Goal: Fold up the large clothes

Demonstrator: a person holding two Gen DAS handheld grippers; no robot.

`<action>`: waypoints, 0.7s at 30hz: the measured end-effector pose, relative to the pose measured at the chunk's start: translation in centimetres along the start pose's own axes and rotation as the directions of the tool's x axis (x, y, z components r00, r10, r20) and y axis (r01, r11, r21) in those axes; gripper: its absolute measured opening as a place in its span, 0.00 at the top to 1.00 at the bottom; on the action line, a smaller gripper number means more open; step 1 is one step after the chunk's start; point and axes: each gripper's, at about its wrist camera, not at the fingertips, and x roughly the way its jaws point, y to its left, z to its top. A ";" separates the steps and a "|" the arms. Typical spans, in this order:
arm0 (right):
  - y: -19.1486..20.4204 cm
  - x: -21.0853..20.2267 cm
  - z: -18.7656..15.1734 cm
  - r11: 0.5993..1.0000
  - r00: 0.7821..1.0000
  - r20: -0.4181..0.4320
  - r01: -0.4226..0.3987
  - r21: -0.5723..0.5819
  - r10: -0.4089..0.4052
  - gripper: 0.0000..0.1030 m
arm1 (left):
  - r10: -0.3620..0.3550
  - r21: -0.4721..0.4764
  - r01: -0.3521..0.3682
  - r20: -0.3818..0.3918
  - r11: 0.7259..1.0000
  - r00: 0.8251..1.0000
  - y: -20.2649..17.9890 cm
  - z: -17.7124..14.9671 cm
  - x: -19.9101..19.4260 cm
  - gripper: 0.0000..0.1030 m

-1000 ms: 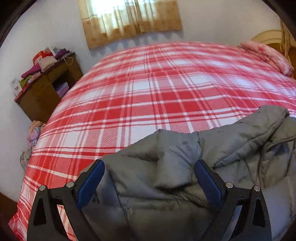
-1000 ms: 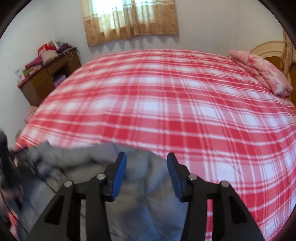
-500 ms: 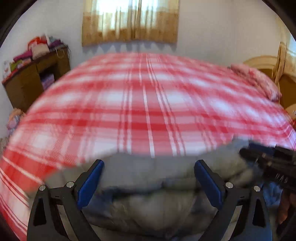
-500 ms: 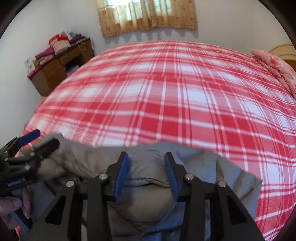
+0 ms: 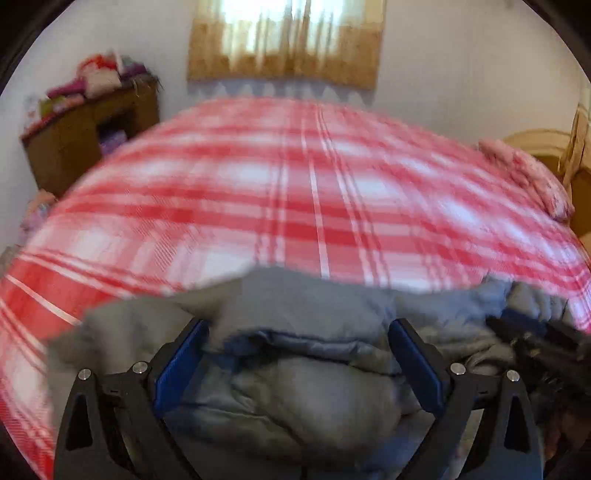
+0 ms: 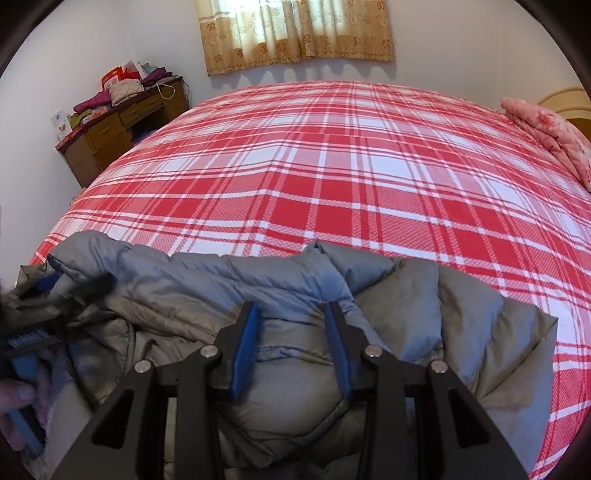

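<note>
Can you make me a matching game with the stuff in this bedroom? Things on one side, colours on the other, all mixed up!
Things:
1. puffy jacket
2. bed cover
3. curtain
4. pillow

Colours:
A. pink
B. red and white checks
C. grey
D. yellowish tan

Pairs: 1-C, 2-B, 3-D, 4-A

Beyond the bunched grey jacket (image 6: 280, 295) the plaid bed (image 6: 332, 177) lies flat and open to the far wall; the pink pillow (image 6: 554, 136) blocks the right edge; a cluttered wooden desk (image 6: 110, 136) stands close by the bed's far left corner; the left gripper (image 6: 55, 291) crowds the jacket's left end.
</note>
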 end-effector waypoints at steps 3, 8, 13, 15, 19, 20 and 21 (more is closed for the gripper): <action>-0.3 -1.0 0.2 1.000 0.999 0.036 0.008 0.021 -0.009 0.67 | 0.025 0.017 -0.026 0.052 1.000 0.998 -1.1 1.3 -2.1 0.05; -0.8 -3.0 0.6 0.997 0.993 0.105 0.053 0.049 -0.058 0.70 | -0.025 0.056 0.023 0.036 0.998 0.999 -3.7 2.0 -1.0 0.05; -1.2 -1.5 0.4 0.998 0.998 0.055 0.030 0.053 -0.032 0.70 | -0.038 -0.010 0.037 -0.098 0.999 0.994 -3.0 -0.3 3.5 0.05; -1.2 -1.0 0.2 0.999 0.999 0.048 0.022 0.049 -0.025 0.70 | -0.067 -0.045 0.063 -0.102 0.997 0.993 -2.3 -0.6 3.9 0.05; -1.2 -0.3 0.1 0.999 0.999 0.025 0.020 0.050 -0.021 0.70 | -0.054 -0.029 0.051 -0.113 0.998 0.992 -2.7 -1.1 4.4 0.05; -1.2 -0.3 -0.1 0.999 0.999 0.023 0.021 0.048 -0.022 0.70 | -0.047 -0.022 0.045 -0.115 0.999 0.992 -2.9 -1.2 4.5 0.05; -1.2 -0.2 -0.1 0.999 1.000 0.021 0.022 0.046 -0.023 0.70 | -0.041 -0.016 0.040 -0.116 0.999 0.992 -3.0 -1.3 4.6 0.05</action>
